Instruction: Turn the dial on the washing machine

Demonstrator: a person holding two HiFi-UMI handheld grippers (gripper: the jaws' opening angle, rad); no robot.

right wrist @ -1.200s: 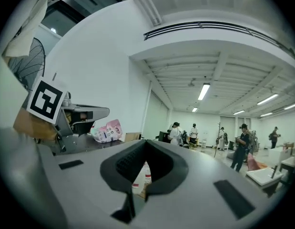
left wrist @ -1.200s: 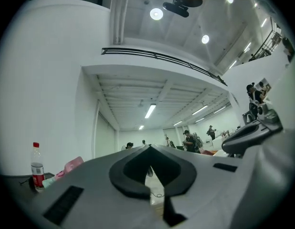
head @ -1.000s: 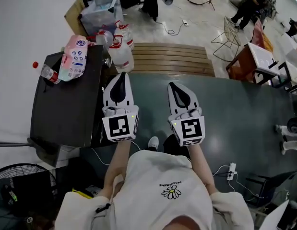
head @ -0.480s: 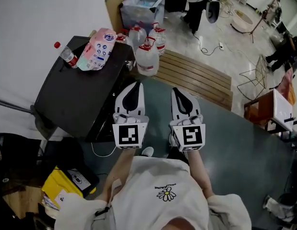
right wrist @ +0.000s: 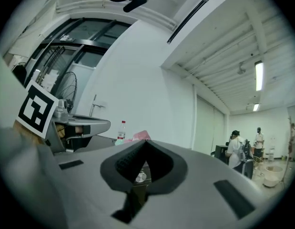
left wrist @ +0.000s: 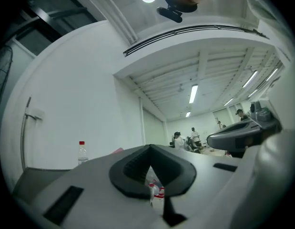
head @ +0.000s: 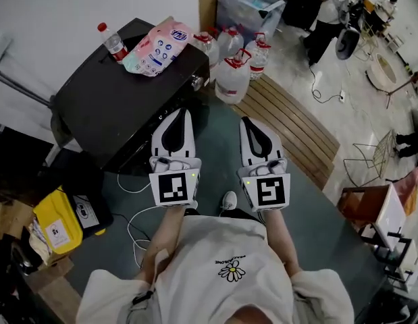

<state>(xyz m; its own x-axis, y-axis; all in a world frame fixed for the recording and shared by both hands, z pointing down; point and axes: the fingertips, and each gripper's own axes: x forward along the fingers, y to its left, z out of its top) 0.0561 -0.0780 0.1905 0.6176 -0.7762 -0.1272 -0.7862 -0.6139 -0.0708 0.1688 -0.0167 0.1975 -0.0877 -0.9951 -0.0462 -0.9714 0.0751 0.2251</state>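
Note:
The washing machine [head: 104, 106] is a dark box at the upper left of the head view, and its small silver dial [head: 197, 82] sits on the front edge near the right corner. My left gripper [head: 182, 115] hangs level just short of that front, shut and empty. Beside it my right gripper [head: 248, 123] is likewise shut on nothing. In the right gripper view the dial [right wrist: 140, 177] shows through the notch below the closed tips [right wrist: 146, 145]. Through the notch below the closed left gripper tips [left wrist: 149, 153], the left gripper view shows only water jugs [left wrist: 155, 191].
A red-capped bottle [head: 113, 42] and a pink pack [head: 158, 48] lie on the washer top. Large water jugs [head: 233, 77] stand right of the washer by a wooden slat platform [head: 293, 137]. A yellow box [head: 57, 223] and cables lie at left. People [head: 327, 9] stand far back.
The head view has swung so the washer now lies straight ahead at left instead of off to the side. Both grippers turned with it toward the washer front and stayed shut.

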